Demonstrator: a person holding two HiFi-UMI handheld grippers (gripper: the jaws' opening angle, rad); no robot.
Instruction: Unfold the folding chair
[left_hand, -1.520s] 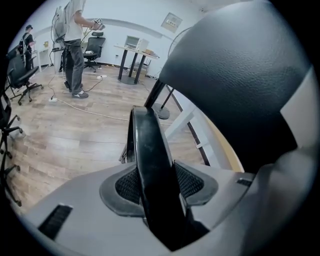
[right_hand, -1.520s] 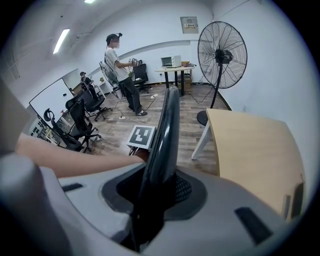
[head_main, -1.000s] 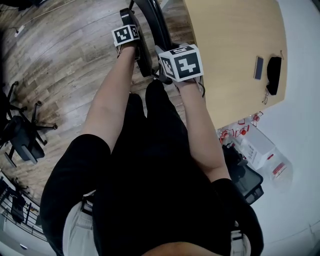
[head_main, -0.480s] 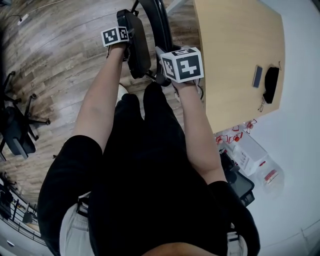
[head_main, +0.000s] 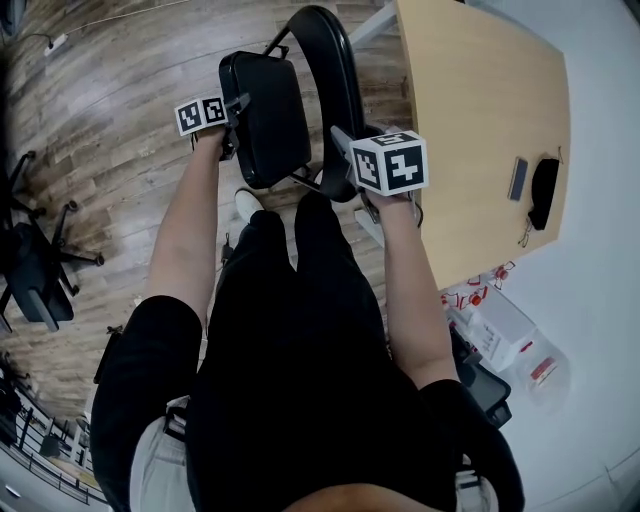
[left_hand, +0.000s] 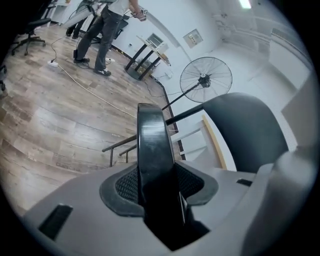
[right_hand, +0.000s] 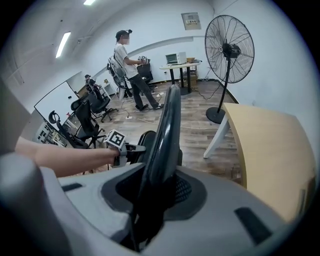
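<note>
A black folding chair stands on the wood floor in front of me, partly opened. In the head view its padded seat (head_main: 265, 115) is swung out to the left of the curved backrest (head_main: 332, 80). My left gripper (head_main: 228, 128) is shut on the seat's left edge; in the left gripper view that edge (left_hand: 151, 145) runs up from between the jaws (left_hand: 157, 189). My right gripper (head_main: 347, 165) is shut on the backrest's rim, and the rim (right_hand: 168, 125) rises between its jaws (right_hand: 154, 192). The left gripper (right_hand: 117, 141) also shows in the right gripper view.
A light wooden table (head_main: 470, 110) stands close on the right with a phone (head_main: 517, 178) on it. A standing fan (right_hand: 229, 50) is beyond the table. Office chairs (head_main: 35, 265) sit at the left, a person (right_hand: 129, 65) stands far off, and boxes (head_main: 505, 300) lie lower right.
My left gripper has moved left and down with the seat, swinging it away from the backrest so its flat face now shows. The right gripper on the backrest shifted only slightly.
</note>
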